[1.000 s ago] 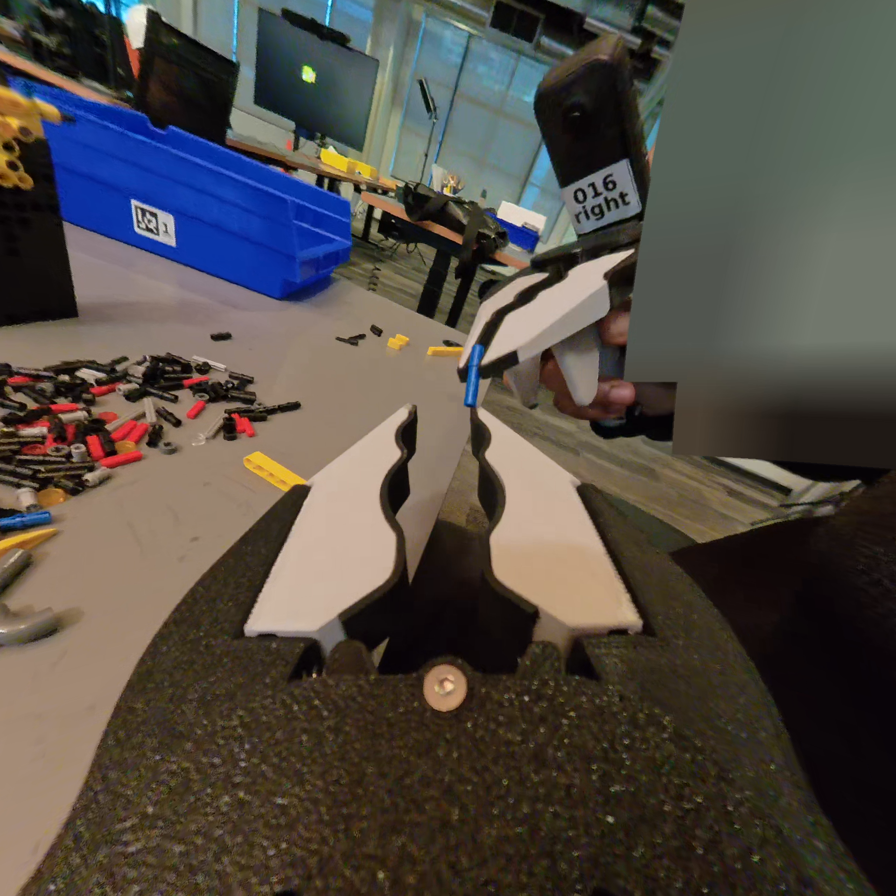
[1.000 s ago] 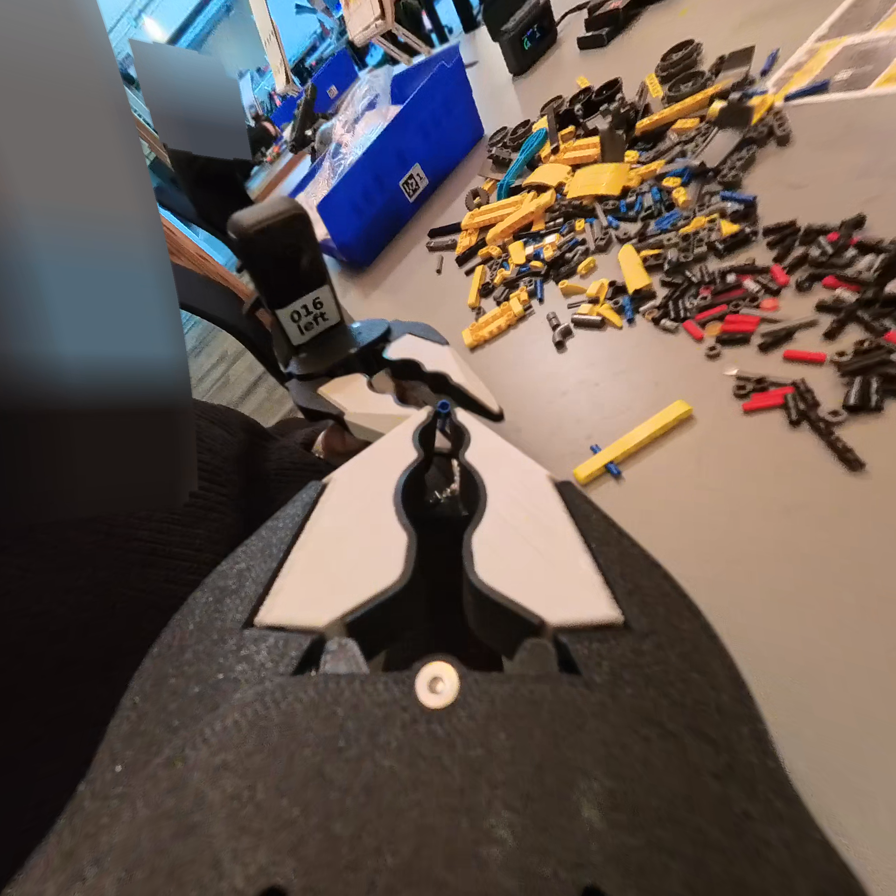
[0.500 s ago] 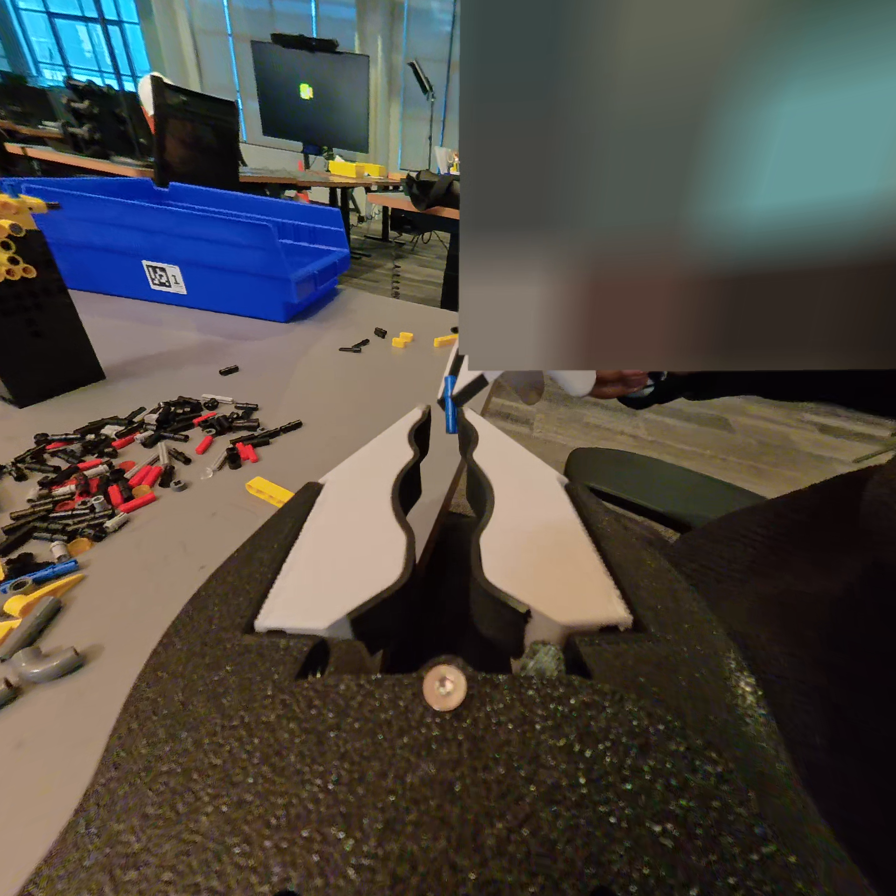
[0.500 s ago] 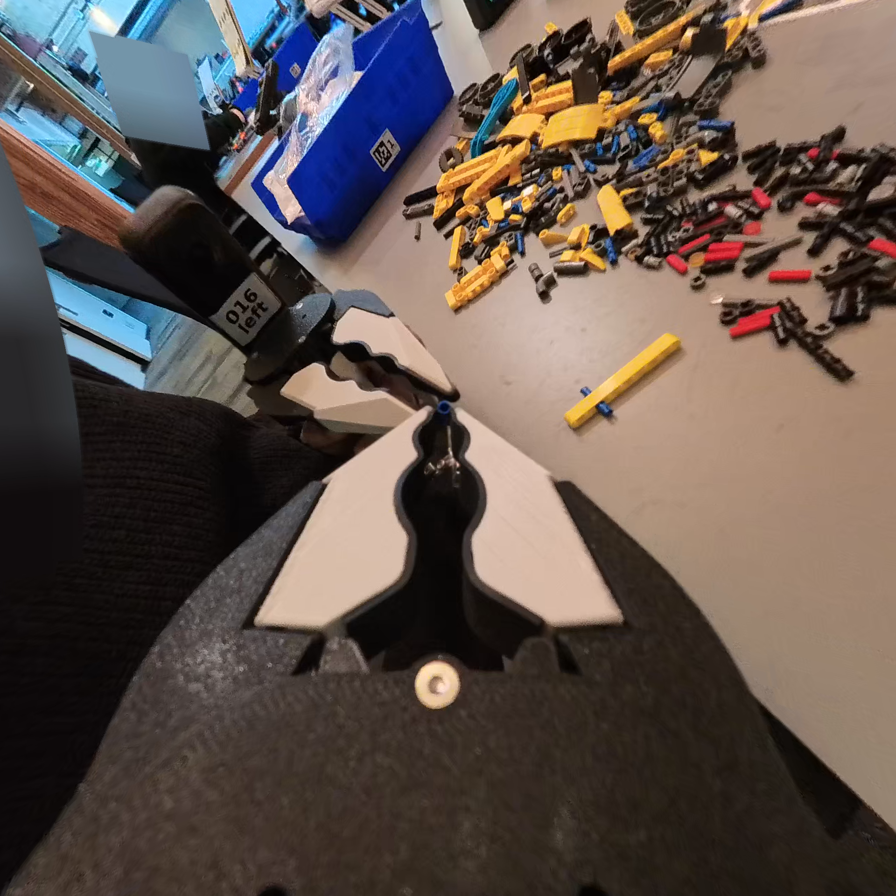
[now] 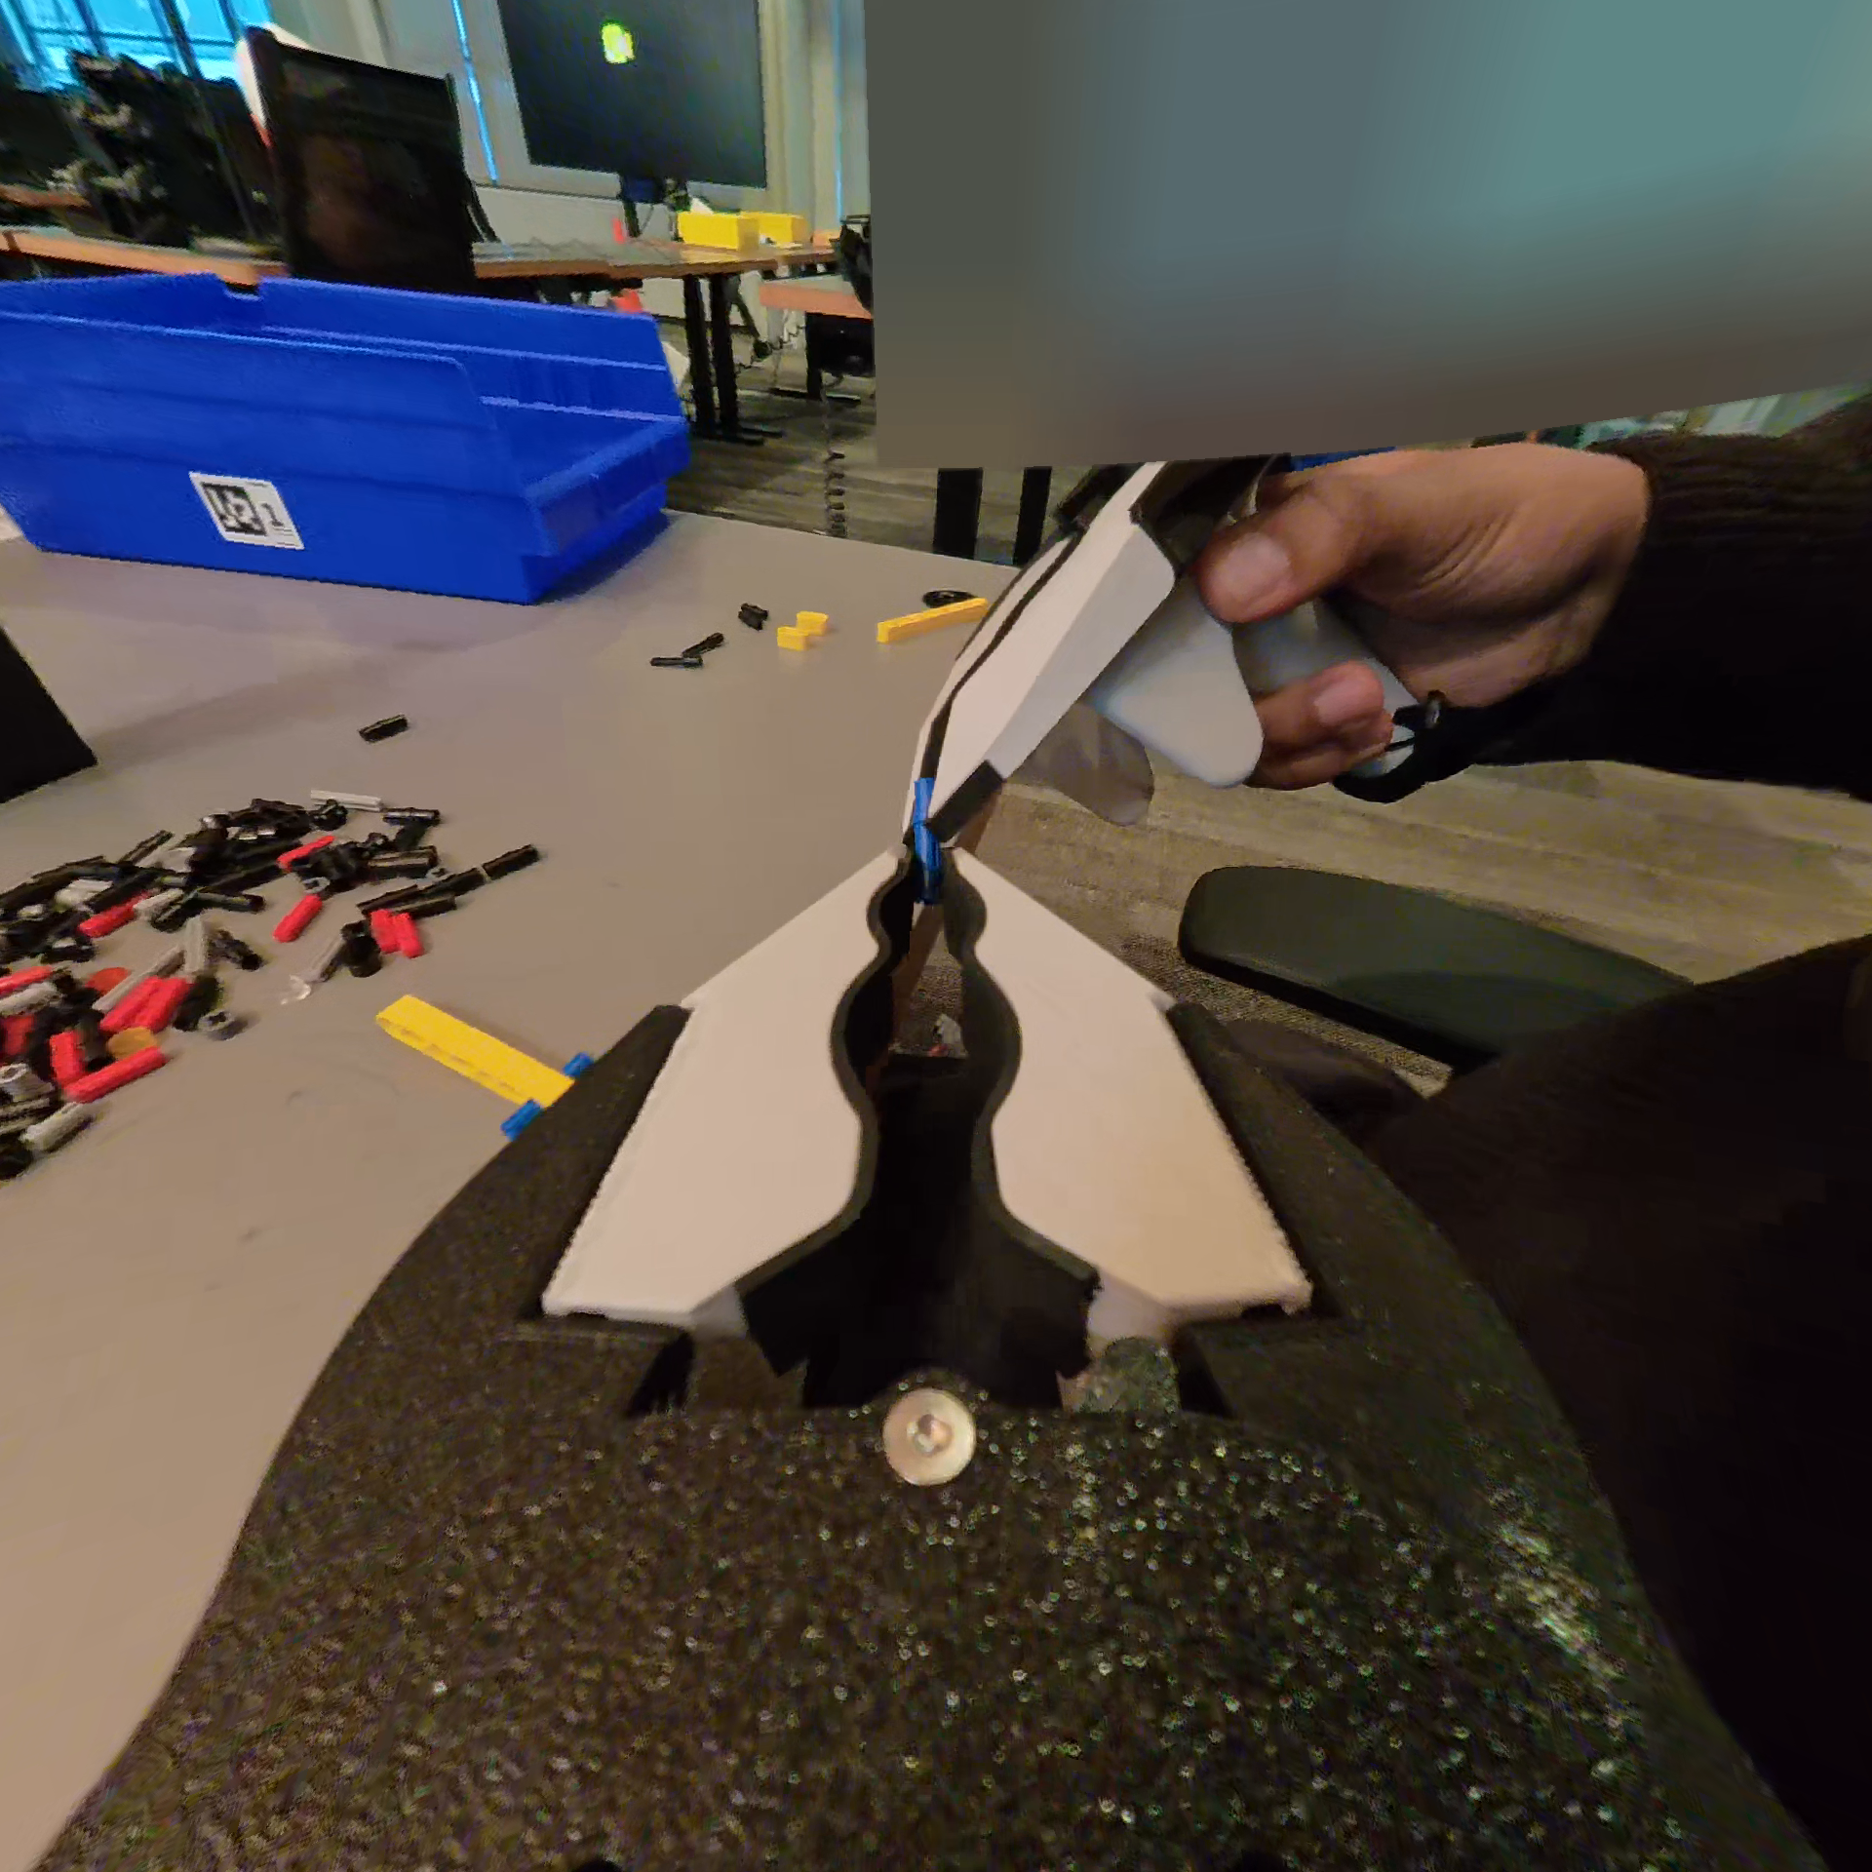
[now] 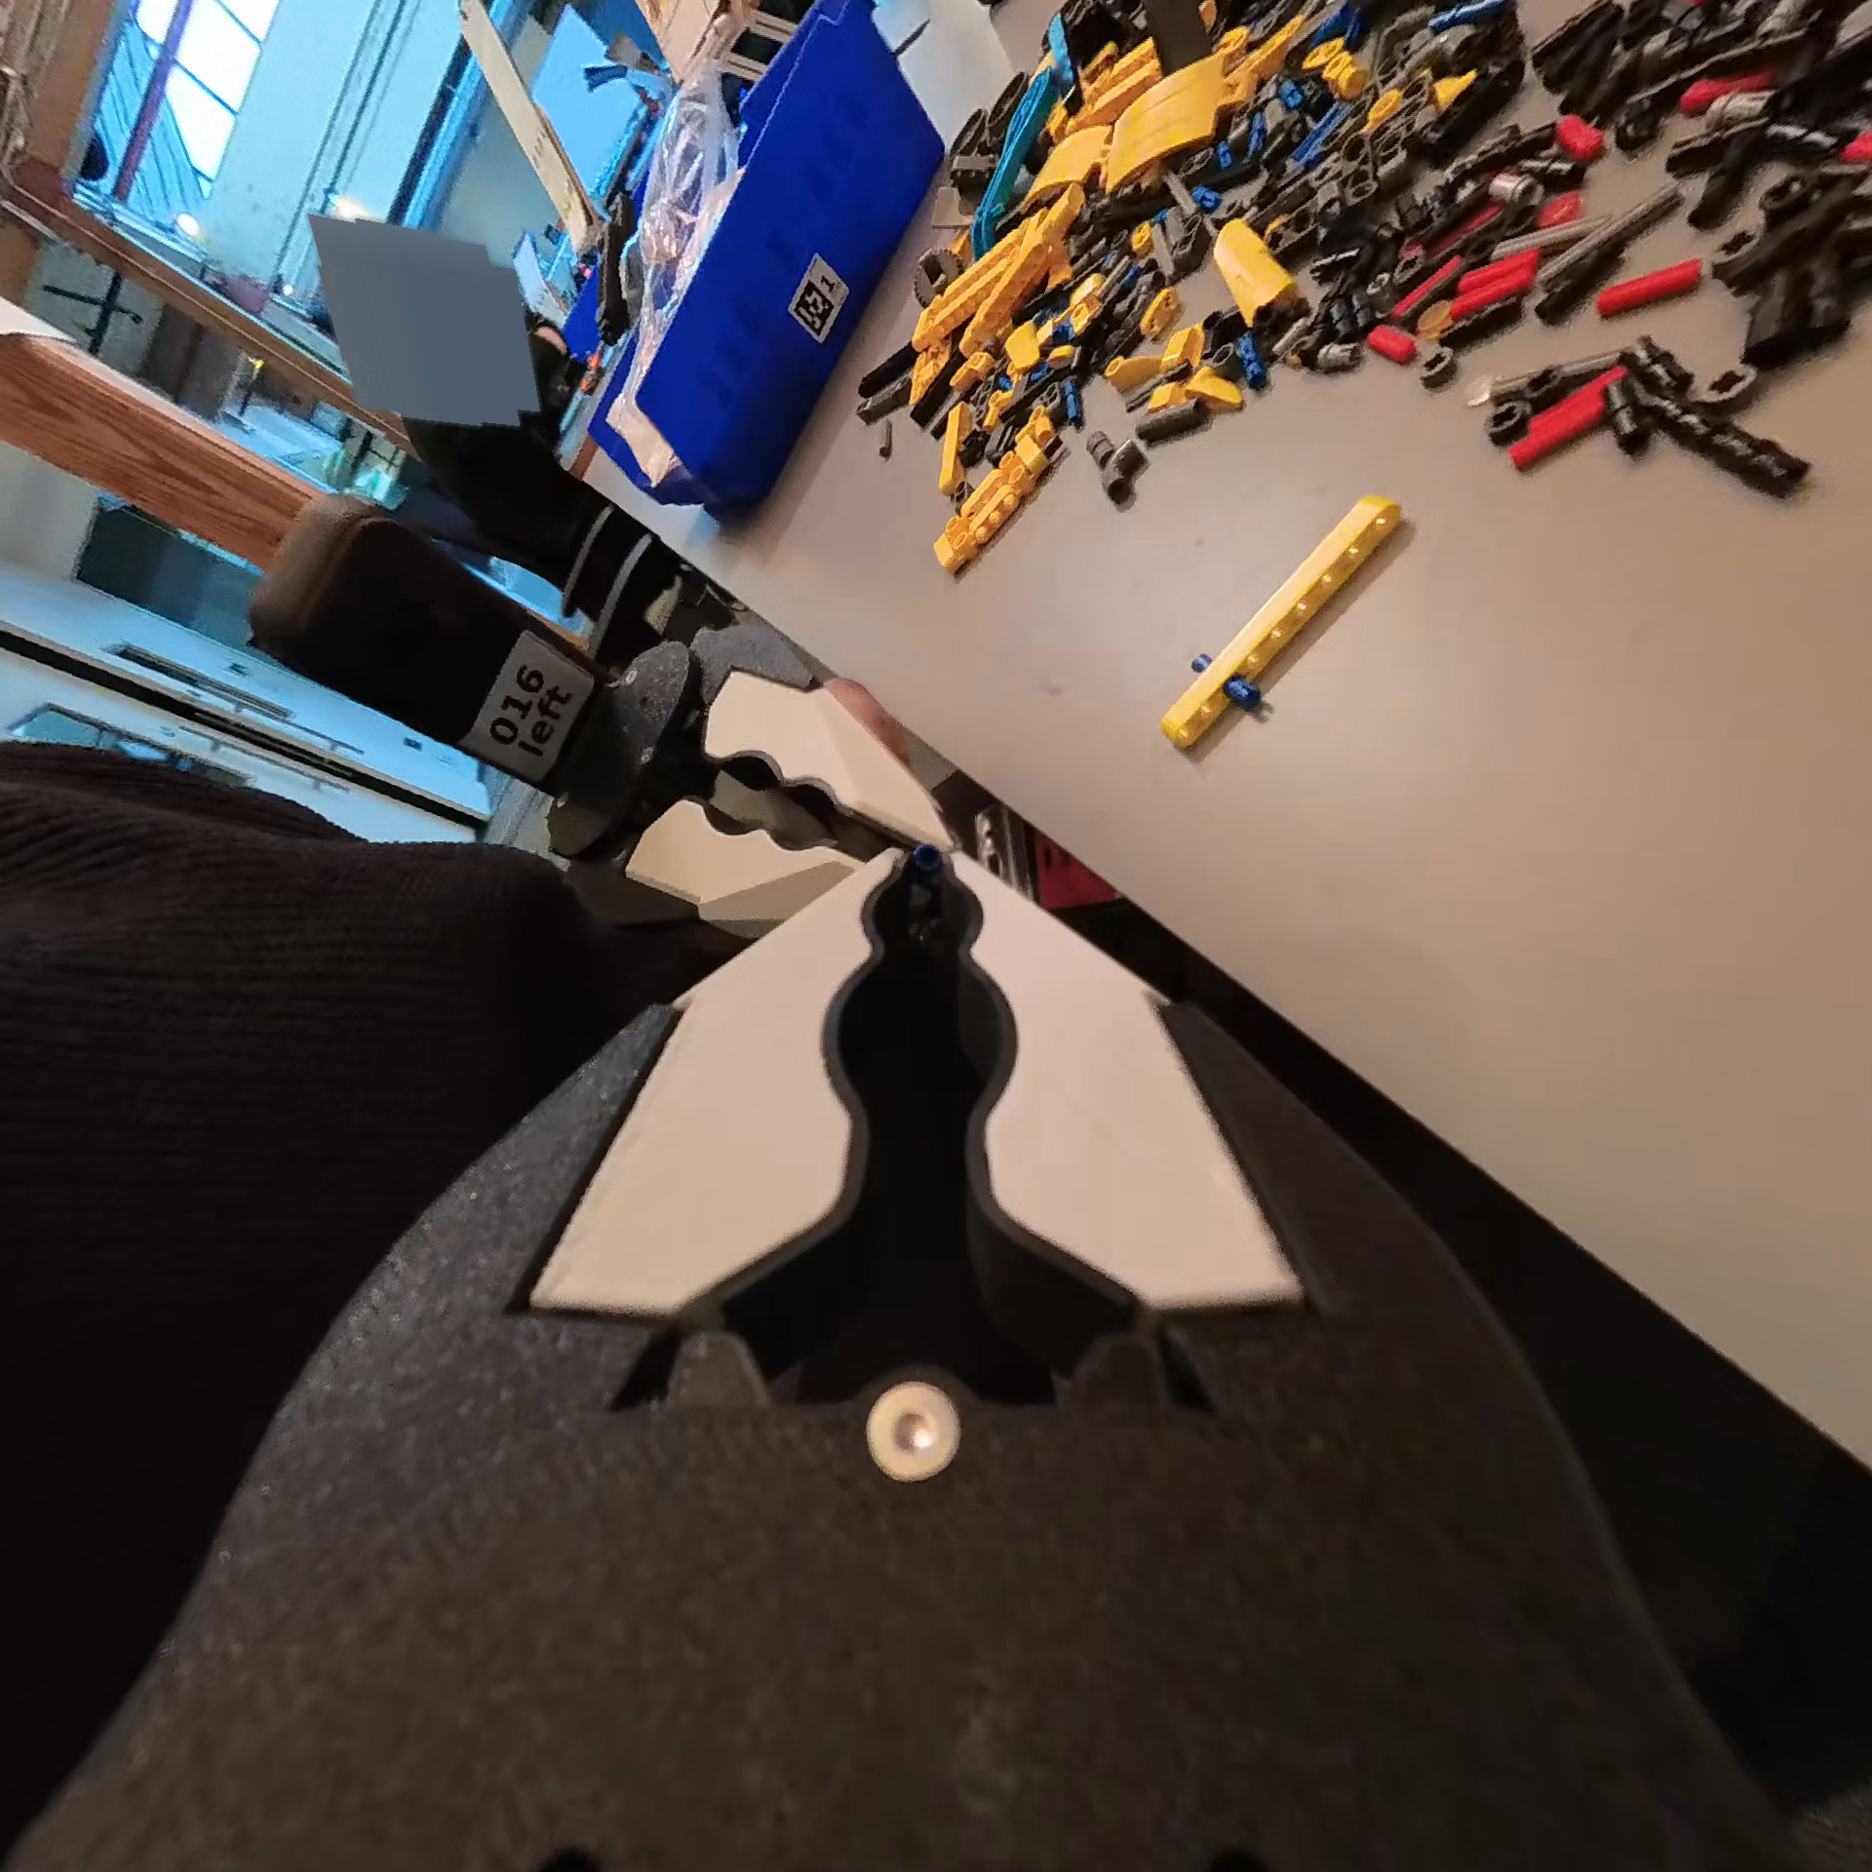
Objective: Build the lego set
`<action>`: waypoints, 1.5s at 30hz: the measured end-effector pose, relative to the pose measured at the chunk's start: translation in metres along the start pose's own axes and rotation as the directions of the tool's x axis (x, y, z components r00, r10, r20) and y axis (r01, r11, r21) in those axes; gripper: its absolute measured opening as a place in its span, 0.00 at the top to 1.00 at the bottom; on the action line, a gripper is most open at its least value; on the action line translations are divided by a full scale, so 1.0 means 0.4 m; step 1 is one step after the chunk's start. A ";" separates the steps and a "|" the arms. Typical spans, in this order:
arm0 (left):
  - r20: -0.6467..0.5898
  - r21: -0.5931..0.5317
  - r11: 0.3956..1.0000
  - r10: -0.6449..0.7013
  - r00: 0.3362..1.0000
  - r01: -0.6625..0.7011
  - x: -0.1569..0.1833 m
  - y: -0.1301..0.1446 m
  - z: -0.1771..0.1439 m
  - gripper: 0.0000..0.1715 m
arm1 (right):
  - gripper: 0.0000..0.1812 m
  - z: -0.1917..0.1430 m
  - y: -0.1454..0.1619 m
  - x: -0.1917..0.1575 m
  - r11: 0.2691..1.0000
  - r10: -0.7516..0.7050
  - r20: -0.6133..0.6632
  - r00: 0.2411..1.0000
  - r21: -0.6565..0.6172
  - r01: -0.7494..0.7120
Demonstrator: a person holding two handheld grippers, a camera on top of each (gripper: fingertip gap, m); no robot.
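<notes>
Both grippers meet off the bench's edge on one blue pin (image 5: pixel 925 849). The right gripper (image 6: pixel 924 873) has its jaws closed on the pin's upper part; the left gripper (image 5: pixel 927 879) has its jaws nearly together around the lower end, though actual contact cannot be told. On the bench (image 5: pixel 608 810) near that edge lies a yellow beam (image 6: pixel 1287 620), beside scattered parts (image 5: pixel 203 912); a blue bin (image 5: pixel 334 425) stands farther in.

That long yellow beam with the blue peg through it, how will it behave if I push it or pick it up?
The yellow beam looks like stiff moulded plastic, so probably rigid and light. It lies flat on the table, so a push should slide it, not roll it. The blue peg near one end may snag or pivot it.
</notes>
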State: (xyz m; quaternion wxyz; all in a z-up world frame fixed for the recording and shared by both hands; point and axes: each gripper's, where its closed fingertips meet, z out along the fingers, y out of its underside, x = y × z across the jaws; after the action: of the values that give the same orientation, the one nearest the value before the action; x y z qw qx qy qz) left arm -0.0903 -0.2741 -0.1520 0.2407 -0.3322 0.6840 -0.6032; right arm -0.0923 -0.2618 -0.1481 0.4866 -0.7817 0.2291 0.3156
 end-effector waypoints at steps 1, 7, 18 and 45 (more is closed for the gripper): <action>-0.004 -0.002 1.000 -0.004 1.000 0.004 0.006 0.000 0.006 0.98 | 0.97 -0.010 0.003 0.002 1.000 -0.006 0.008 1.000 -0.007 0.006; 0.005 -0.014 1.000 -0.024 1.000 0.024 0.013 -0.022 0.020 0.98 | 0.92 -0.203 -0.069 0.148 0.965 -0.251 -0.317 0.915 -0.007 0.262; -0.092 0.021 1.000 -0.014 0.996 0.016 0.040 -0.071 0.012 0.98 | 0.86 -0.576 -0.035 0.529 0.941 -0.319 -0.789 0.525 -0.195 0.278; -0.156 0.155 0.957 -0.221 0.963 0.245 -0.311 -0.220 0.062 0.97 | 0.87 0.039 -0.027 0.246 0.978 -0.099 -0.812 0.575 0.028 0.208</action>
State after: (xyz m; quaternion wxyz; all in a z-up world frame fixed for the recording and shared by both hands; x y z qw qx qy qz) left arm 0.0248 -0.2022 -0.0779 0.1484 -0.3462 0.6000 -0.7058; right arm -0.0209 -0.2483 -0.2171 0.4013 -0.8256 0.3745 -0.1305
